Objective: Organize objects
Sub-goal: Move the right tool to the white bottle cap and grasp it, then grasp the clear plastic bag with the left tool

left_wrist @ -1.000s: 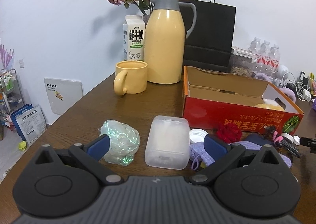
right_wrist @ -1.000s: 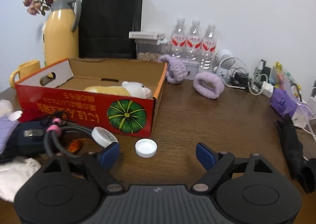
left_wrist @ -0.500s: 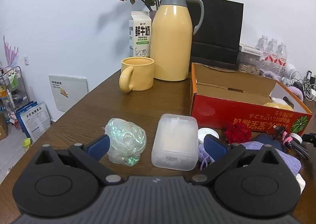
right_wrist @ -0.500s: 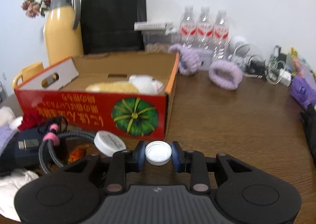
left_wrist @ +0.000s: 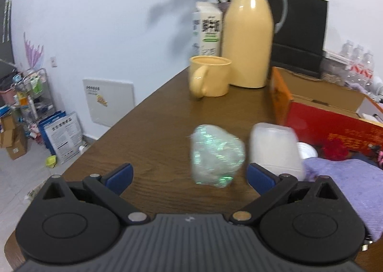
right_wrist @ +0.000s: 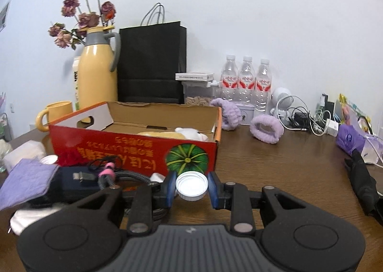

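right wrist: right tongs (right_wrist: 191, 187) pinch white cap (right_wrist: 191, 186); box (right_wrist: 134, 149) lettering upside-down, seemingly korean.

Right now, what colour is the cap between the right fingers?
White; the cap shows best in the right wrist view.

Glossy plastic flask (left_wrist: 246, 42), wood-grain table (left_wrist: 167, 128), cardboard box (right_wrist: 134, 145).
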`<state>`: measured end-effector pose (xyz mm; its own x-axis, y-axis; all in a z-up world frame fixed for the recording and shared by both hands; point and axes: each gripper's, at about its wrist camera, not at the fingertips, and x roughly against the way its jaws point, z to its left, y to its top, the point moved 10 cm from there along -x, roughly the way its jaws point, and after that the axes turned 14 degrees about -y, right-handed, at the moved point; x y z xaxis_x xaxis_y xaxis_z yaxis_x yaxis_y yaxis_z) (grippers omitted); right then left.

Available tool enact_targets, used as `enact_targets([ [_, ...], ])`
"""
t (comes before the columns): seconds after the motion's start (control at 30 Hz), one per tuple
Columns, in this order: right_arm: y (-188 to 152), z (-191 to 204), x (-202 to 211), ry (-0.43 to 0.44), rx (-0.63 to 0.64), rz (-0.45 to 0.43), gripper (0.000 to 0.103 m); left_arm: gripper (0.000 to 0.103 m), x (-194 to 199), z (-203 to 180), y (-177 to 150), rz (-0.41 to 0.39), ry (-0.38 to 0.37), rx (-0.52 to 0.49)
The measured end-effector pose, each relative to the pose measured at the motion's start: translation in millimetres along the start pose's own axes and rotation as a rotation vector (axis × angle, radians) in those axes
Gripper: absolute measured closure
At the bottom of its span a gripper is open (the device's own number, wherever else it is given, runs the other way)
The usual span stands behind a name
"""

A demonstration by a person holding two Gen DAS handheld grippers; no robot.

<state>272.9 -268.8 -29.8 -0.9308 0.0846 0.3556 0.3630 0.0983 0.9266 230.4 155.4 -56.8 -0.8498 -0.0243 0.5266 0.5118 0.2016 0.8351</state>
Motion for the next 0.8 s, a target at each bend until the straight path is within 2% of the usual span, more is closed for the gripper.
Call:
enact_targets([
  [0.2,-0.4,4.4,6.3,-0.004,0.001,-0.005,0.076,0.0,-11.9,-1.3,11.8,-0.023,-0.047,0.01],
  [0.33,-1.8,2.7,6.2,-0.014,-0.007,0.001,0.076,0.0,-27.7,-6.1,16.8,-0.011,-0.053,0.013],
  [0.43,-2.4,1.6,5.9,-0.02,-0.011,0.001,0.076,0.0,-36.7,-0.9,14.4,0.006,-0.039,0.044],
  [0.57,-3.0,1.6,5.4,-0.019,-0.011,0.003,0.076,0.002,-44.0,6.2,11.0,0.007,-0.057,0.101],
  [0.63,-3.3,1.5,5.6,-0.018,-0.011,0.005,0.076,0.018,-45.9,4.6,10.3,0.007,-0.091,0.115],
  [0.67,-3.1,1.7,5.6,-0.018,-0.012,0.004,0.076,0.035,-47.3,2.9,9.5,0.012,-0.116,0.123],
  [0.7,-3.2,1.8,5.6,-0.017,-0.012,0.004,0.076,0.056,-49.1,1.2,7.9,0.022,-0.138,0.13],
  [0.8,-3.4,1.8,5.8,-0.017,-0.012,0.003,0.076,0.06,-49.2,-0.6,7.0,0.018,-0.158,0.135],
])
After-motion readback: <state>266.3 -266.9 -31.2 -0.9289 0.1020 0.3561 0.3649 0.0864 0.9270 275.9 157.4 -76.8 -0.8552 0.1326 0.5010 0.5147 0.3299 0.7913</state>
